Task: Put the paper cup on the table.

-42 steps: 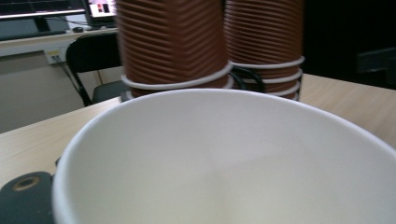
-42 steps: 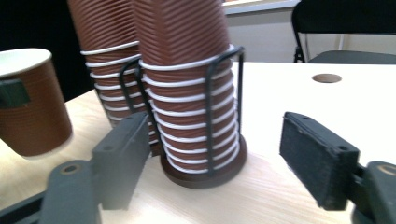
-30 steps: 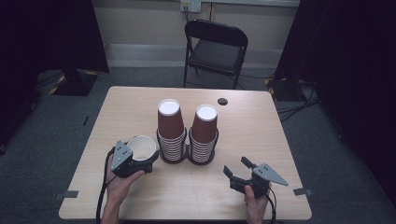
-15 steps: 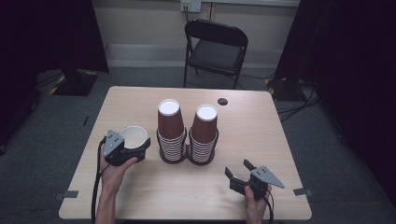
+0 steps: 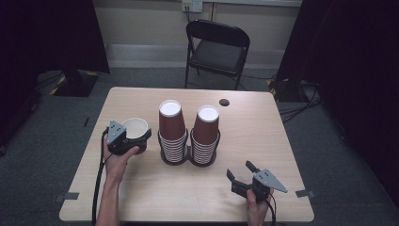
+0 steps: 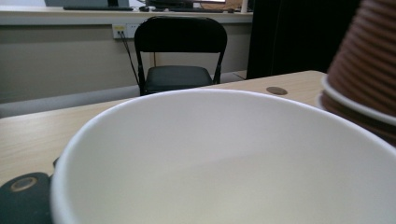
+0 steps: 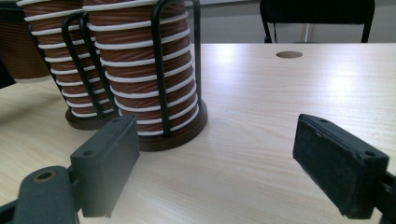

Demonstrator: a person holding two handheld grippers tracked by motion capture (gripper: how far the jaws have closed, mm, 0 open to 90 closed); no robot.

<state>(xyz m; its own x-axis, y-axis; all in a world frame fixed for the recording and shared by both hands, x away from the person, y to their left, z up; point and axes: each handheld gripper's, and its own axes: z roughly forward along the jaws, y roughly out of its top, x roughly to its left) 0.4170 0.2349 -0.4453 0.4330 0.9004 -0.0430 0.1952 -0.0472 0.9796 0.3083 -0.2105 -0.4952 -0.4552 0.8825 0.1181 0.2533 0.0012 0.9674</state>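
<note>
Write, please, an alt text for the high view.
A person's left hand-held gripper holds an upright paper cup left of two cup stacks on a wooden table. The right hand-held gripper rests open near the front edge.

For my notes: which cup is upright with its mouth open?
The single cup held in the left gripper; the two stacks stand upside down, bases up.

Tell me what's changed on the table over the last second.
The left gripper, shut on the single paper cup, carried it leftward and a little farther up the table, away from the two cup stacks. The right gripper stayed near the table's front right with its jaws open, and the stacks didn't move.
</note>
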